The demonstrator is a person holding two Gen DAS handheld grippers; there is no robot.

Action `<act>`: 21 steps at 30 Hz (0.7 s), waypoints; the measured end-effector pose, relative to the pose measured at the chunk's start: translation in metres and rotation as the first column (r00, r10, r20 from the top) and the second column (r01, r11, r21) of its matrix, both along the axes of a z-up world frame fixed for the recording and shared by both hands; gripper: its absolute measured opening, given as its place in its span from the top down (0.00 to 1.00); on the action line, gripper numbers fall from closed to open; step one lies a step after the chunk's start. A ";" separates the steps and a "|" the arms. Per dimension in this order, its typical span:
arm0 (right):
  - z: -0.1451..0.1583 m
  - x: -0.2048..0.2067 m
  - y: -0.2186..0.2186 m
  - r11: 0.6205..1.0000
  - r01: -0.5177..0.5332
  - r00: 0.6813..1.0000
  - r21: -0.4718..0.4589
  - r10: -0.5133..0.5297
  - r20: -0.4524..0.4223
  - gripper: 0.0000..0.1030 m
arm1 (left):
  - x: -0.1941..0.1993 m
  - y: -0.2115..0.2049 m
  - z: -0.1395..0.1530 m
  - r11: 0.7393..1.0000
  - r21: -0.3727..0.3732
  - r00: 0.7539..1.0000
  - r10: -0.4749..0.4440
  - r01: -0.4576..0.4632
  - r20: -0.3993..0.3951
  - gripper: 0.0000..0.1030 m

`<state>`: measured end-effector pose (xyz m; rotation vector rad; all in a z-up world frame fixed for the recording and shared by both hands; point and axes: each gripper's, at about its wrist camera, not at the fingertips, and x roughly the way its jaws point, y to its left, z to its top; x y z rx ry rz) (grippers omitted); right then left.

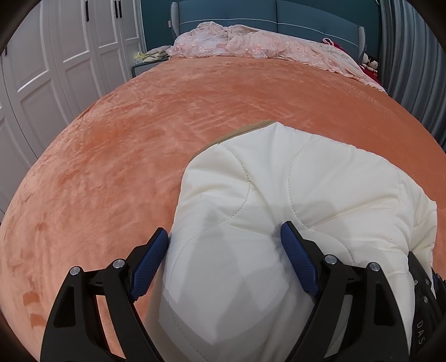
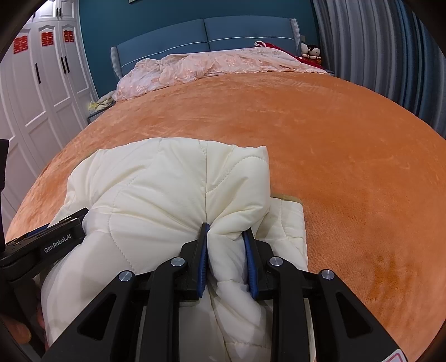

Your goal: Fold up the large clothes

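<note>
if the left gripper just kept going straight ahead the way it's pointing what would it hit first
The white quilted jacket. The left gripper has its jaws spread around a puffy fold of it already, so more jacket comes first, then probably the orange bedspread beyond; depth is hard to judge.

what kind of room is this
A bedroom, most likely: a wide bed with an orange blanket and blue headboard, white wardrobe doors alongside, and a curtain.

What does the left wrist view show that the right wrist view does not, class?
Only the left wrist view: the left gripper spread wide around the white quilted jacket. Only the right wrist view: the right gripper pinching a jacket fold, and red paper cutouts on the wardrobe. Both: orange bedspread, pink lace cover, blue headboard.
</note>
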<state>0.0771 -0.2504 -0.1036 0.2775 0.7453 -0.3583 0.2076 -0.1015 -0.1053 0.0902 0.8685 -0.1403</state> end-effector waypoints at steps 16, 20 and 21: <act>0.001 0.000 0.000 1.000 0.001 1.000 -0.003 -0.001 0.005 0.76 | 0.000 -0.001 -0.001 1.000 0.003 1.000 0.001 -0.001 0.011 0.22; 0.003 0.001 0.001 1.000 0.003 1.000 -0.004 -0.003 0.008 0.76 | 0.000 -0.001 0.000 1.000 0.002 1.000 0.003 -0.003 0.013 0.22; 0.003 0.002 0.002 1.000 0.004 1.000 -0.003 -0.004 0.008 0.76 | 0.001 -0.001 0.001 1.000 0.000 1.000 0.002 -0.002 0.011 0.22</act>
